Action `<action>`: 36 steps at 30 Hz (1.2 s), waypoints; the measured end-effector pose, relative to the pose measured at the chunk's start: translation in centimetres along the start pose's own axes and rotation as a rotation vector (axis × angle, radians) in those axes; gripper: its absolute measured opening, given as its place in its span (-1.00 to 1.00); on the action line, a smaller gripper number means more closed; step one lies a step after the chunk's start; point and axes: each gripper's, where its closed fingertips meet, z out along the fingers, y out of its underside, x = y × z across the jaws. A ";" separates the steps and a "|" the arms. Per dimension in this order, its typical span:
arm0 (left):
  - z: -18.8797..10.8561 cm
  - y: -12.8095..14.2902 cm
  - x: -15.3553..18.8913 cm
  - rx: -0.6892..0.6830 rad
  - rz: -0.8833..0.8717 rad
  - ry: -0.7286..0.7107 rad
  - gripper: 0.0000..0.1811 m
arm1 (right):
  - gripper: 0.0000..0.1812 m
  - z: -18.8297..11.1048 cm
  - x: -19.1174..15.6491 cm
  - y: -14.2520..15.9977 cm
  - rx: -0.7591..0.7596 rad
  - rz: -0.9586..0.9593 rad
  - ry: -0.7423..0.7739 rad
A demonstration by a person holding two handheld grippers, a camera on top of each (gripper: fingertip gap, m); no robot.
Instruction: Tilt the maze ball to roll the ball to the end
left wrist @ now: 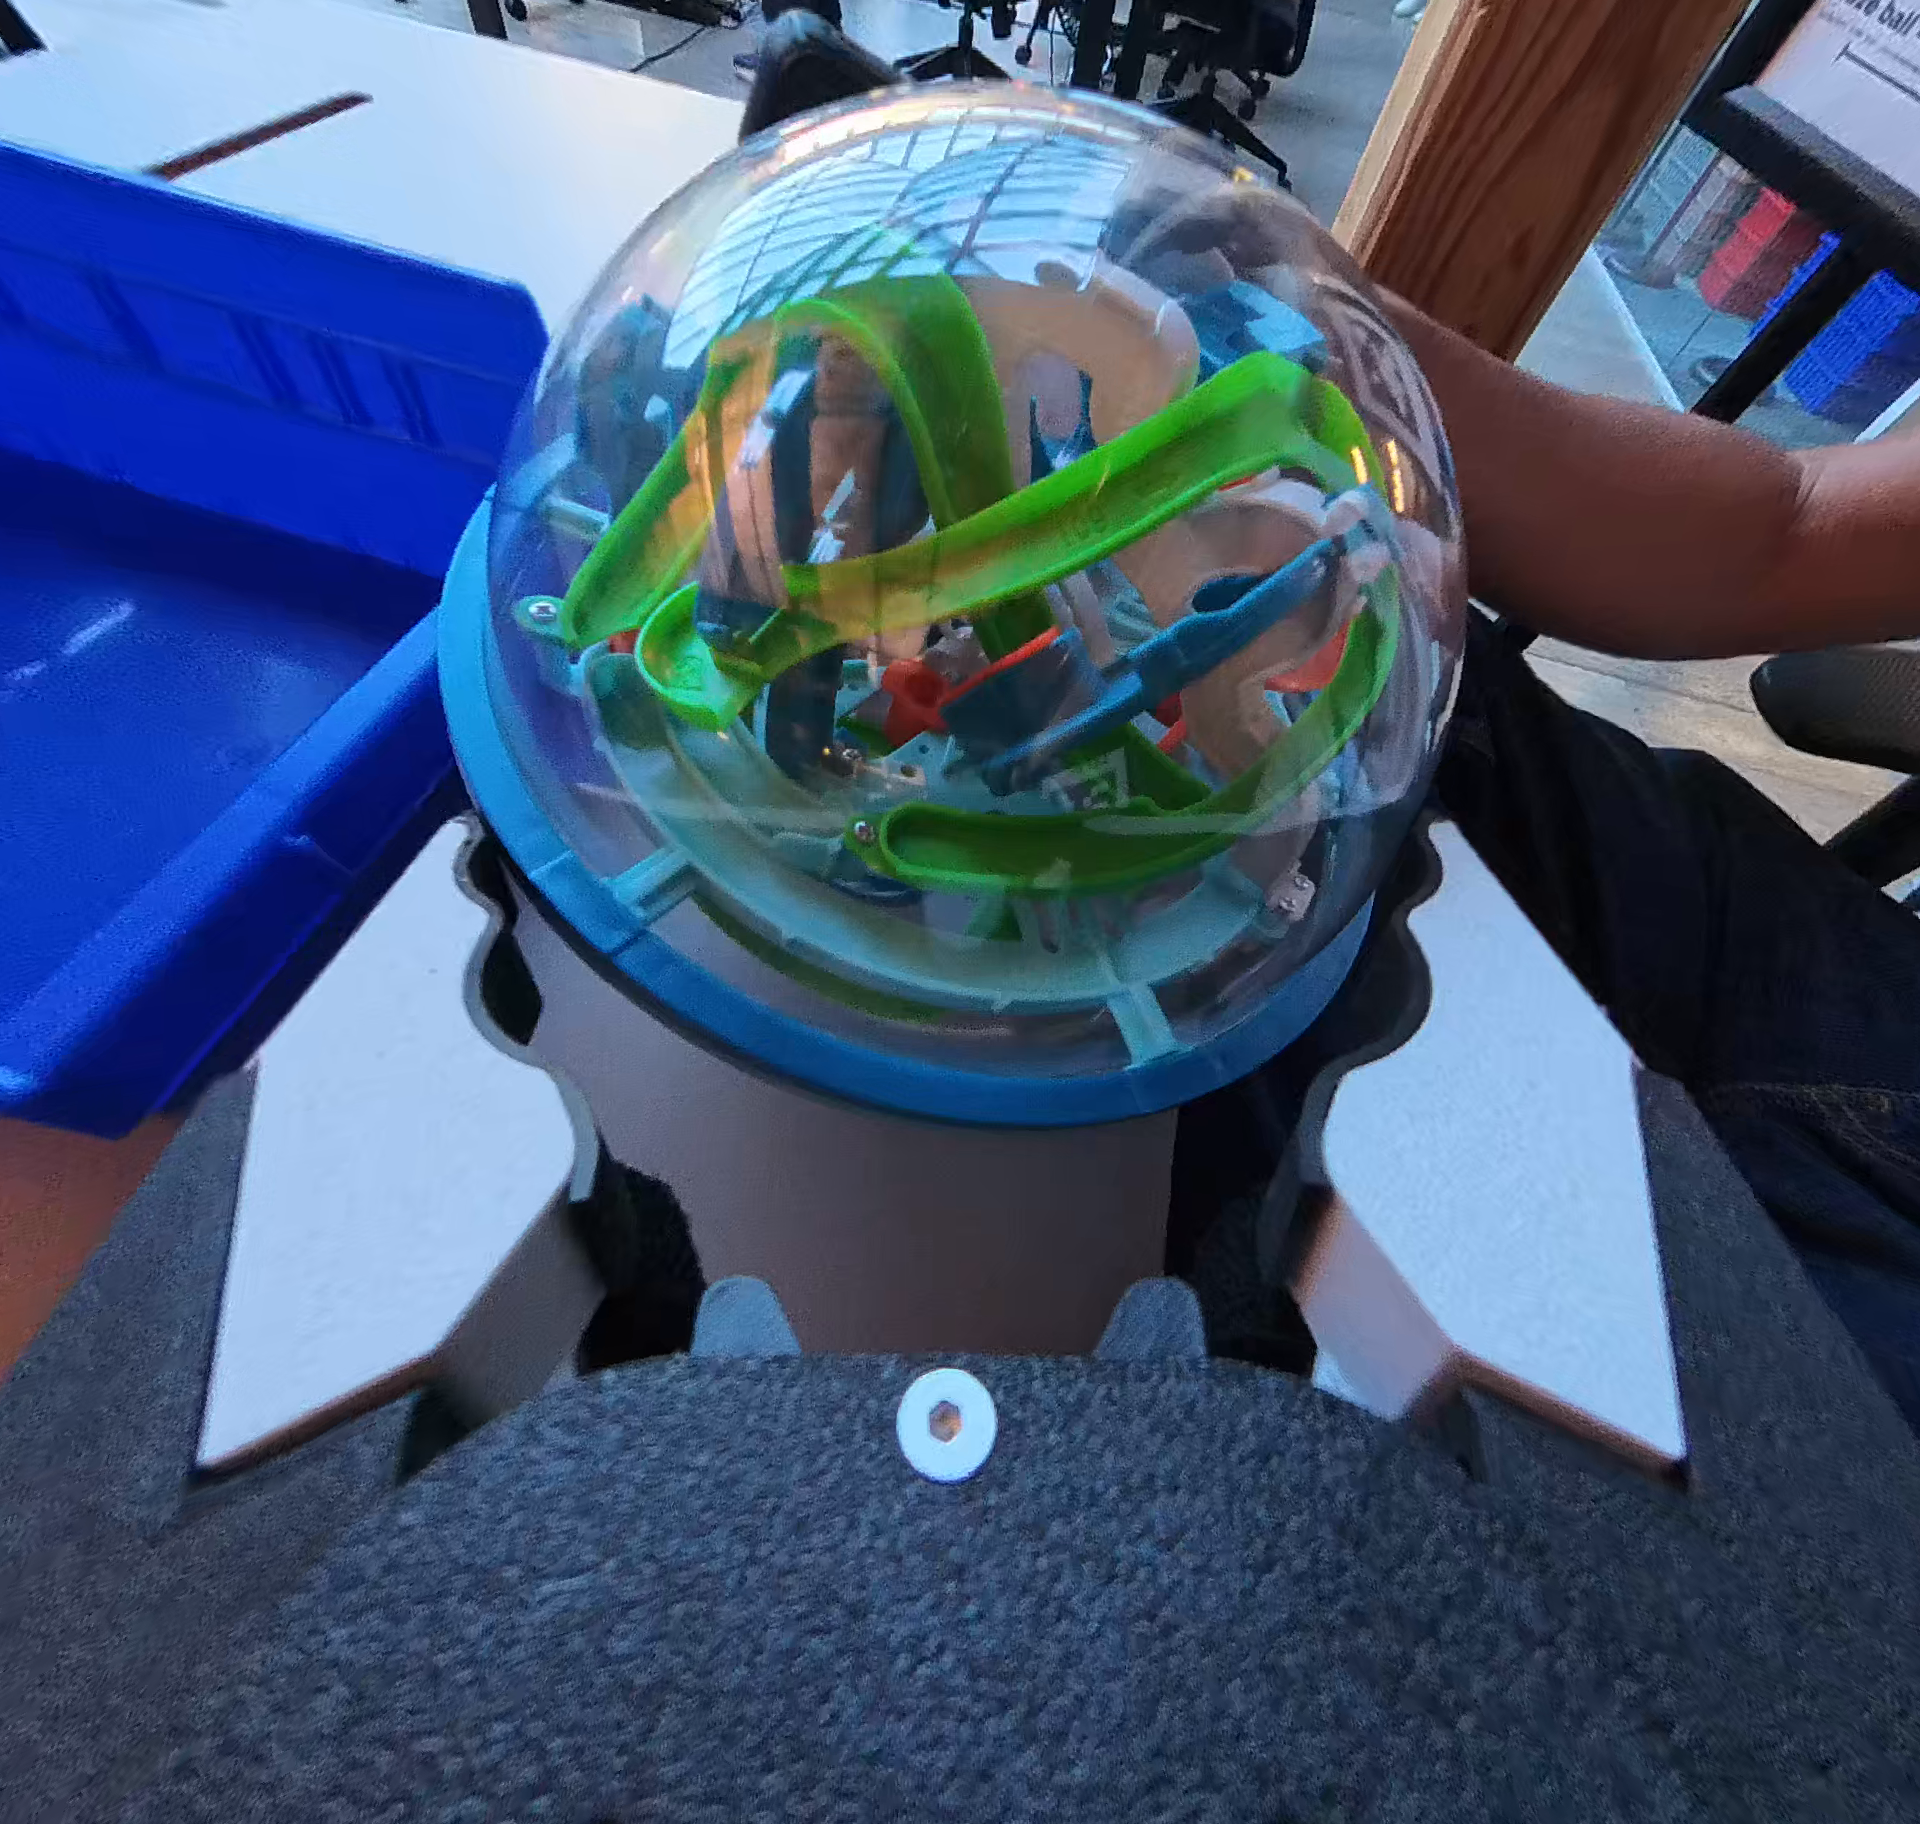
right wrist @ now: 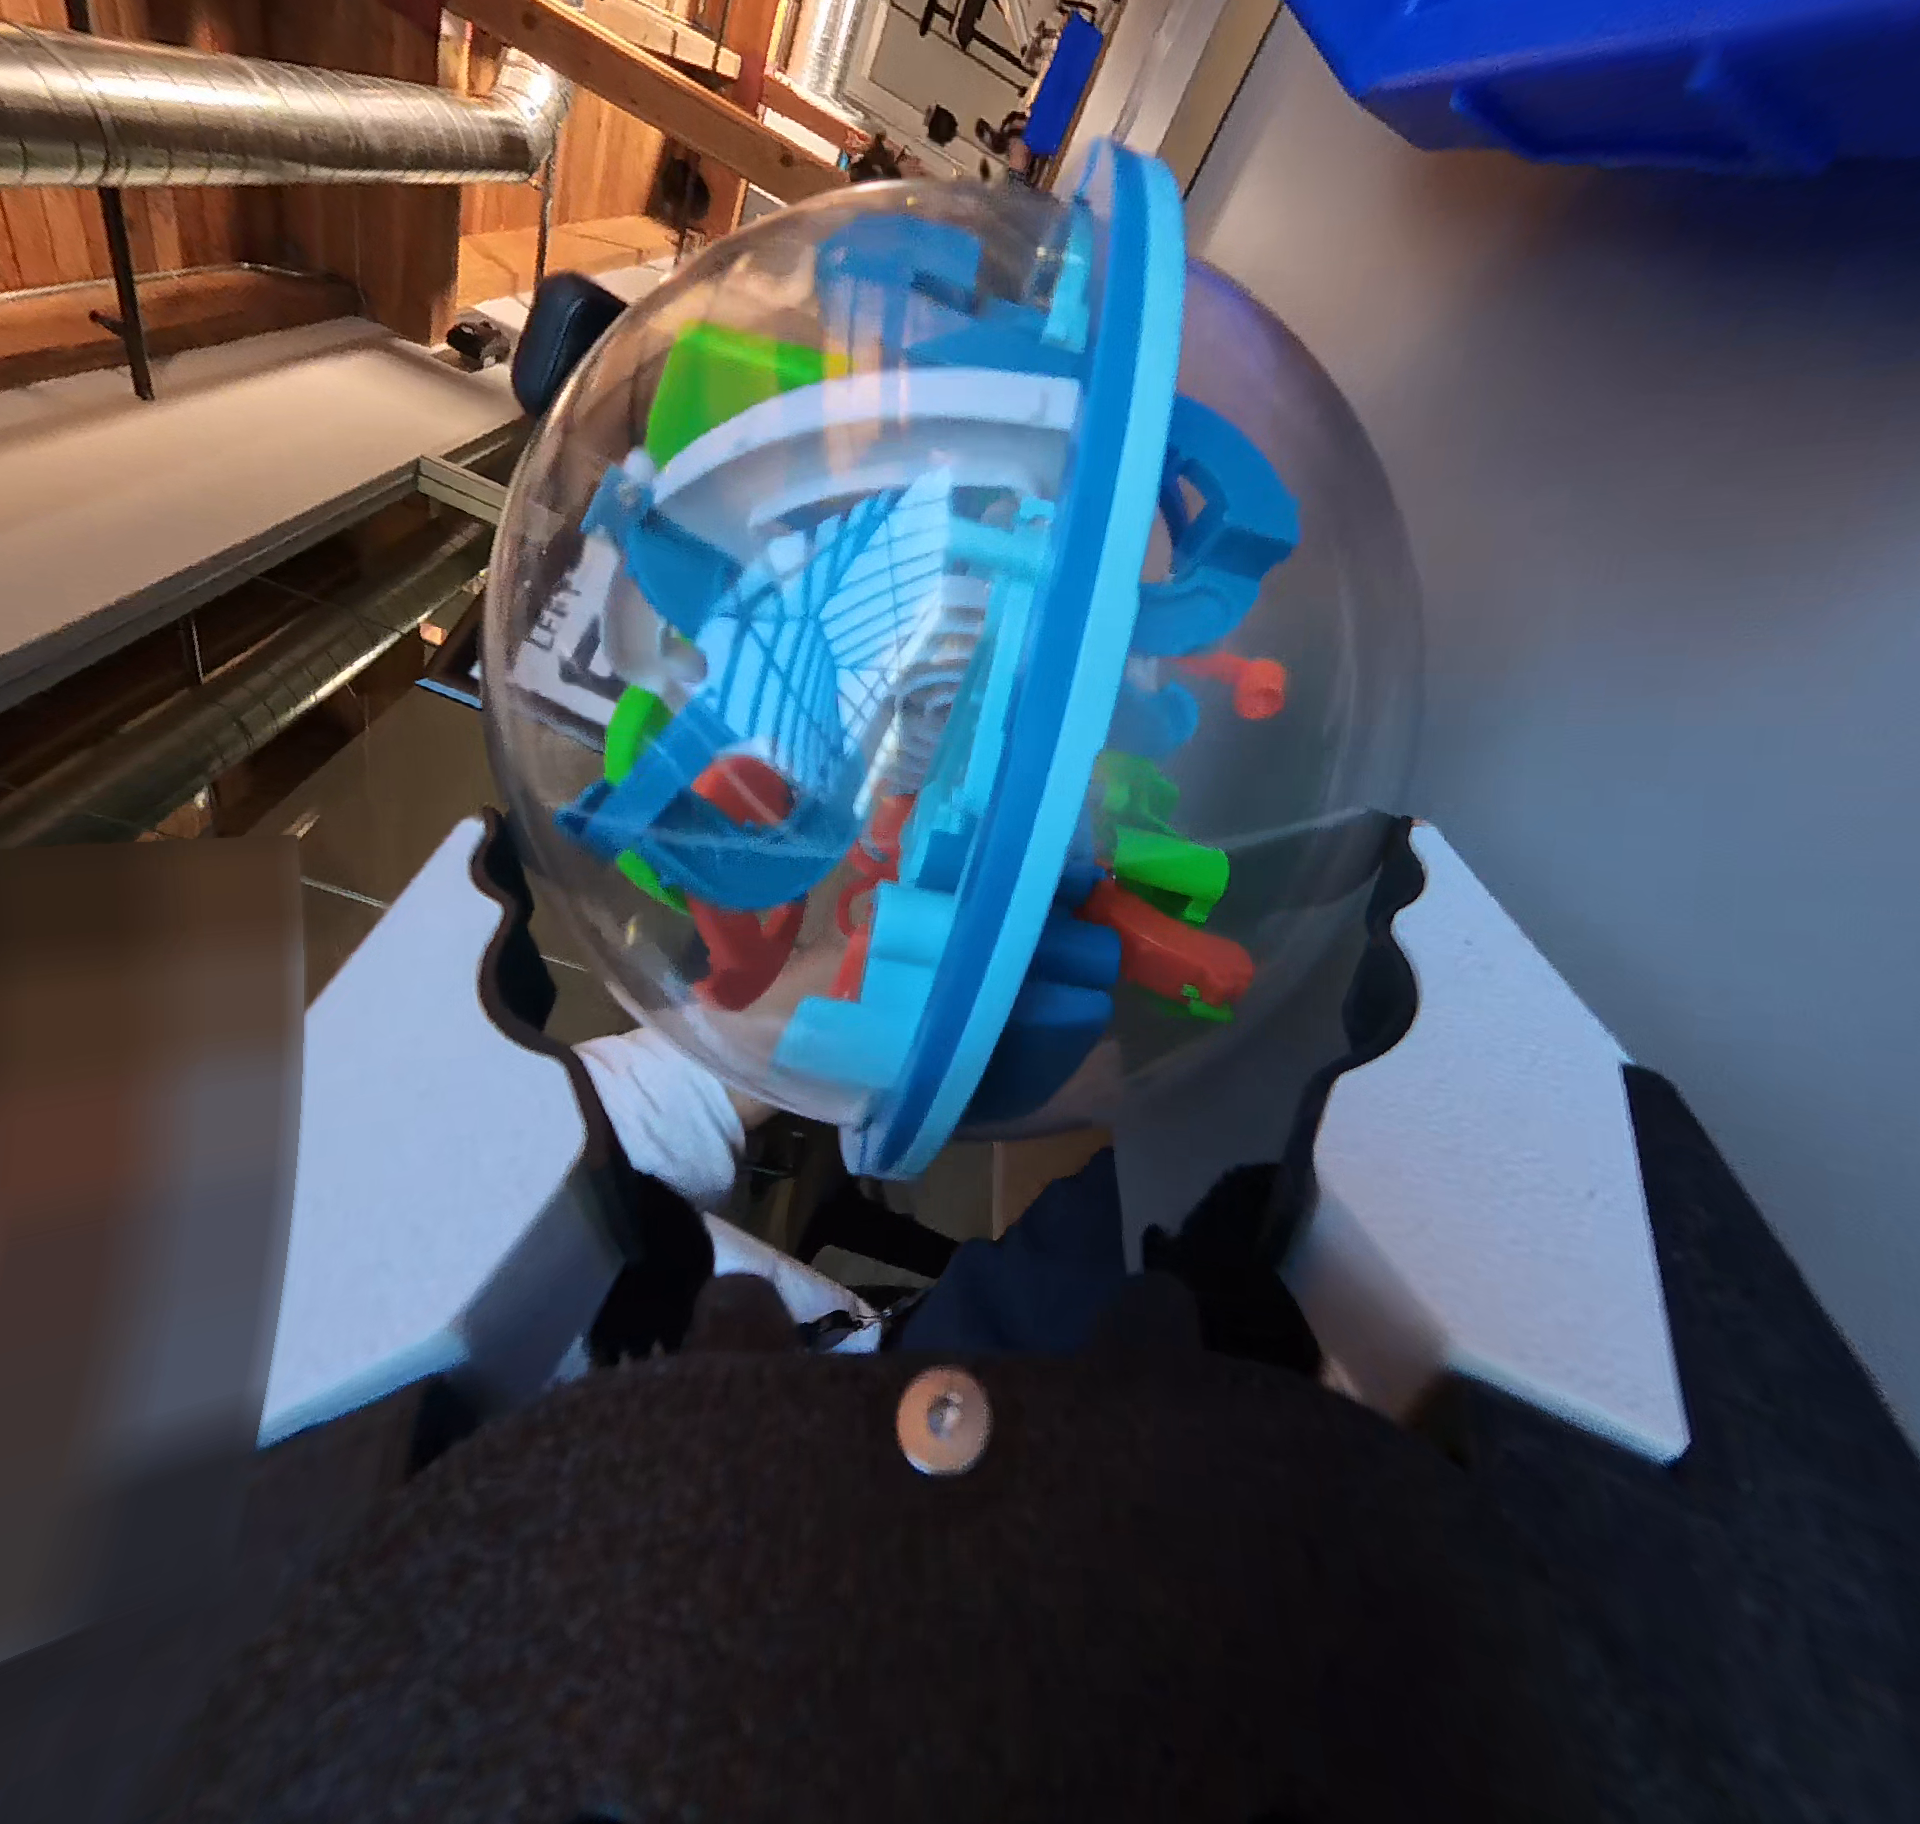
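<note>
between the white fingers of the left gripper [left wrist: 951, 901], at the centre of the left wrist view, sits the maze ball [left wrist: 966, 569], a clear sphere with green tracks, blue and orange pieces and a blue equator ring [left wrist: 727, 1005] along its lower edge. both fingers touch the sphere's lower sides, so the jaws are set wide and hold the maze ball. a blue bin [left wrist: 208, 611] fills the left of that frame on a white table [left wrist: 436, 153], and a person's forearm [left wrist: 1662, 517] reaches in from the right edge, behind the sphere. a wooden post [left wrist: 1538, 112] stands at upper right.

centre of the right wrist view shows the same maze ball [right wrist: 831, 683] with its ring running steeply from top to bottom. the right gripper [right wrist: 945, 901] has its fingers spread wide against both sides of the sphere, gripping it. the blue bin [right wrist: 1610, 18] is in the upper right corner. i cannot tell where the small ball lies inside.
</note>
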 end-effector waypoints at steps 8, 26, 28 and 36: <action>-0.6 0.9 -0.7 0.013 -0.134 0.009 0.74 | 0.69 -3.9 -0.8 -2.3 0.179 -0.320 0.070; -0.9 1.3 -1.1 -0.093 -0.178 -0.003 0.75 | 0.70 0.5 2.0 1.5 -0.073 -0.890 0.437; -1.3 0.3 -2.0 -0.115 -0.134 -0.027 0.76 | 0.69 0.4 2.1 1.3 -0.068 -0.861 0.427; 0.2 -2.2 -1.8 -0.294 -0.020 0.175 0.76 | 0.70 0.8 2.4 1.1 -0.111 -0.855 0.399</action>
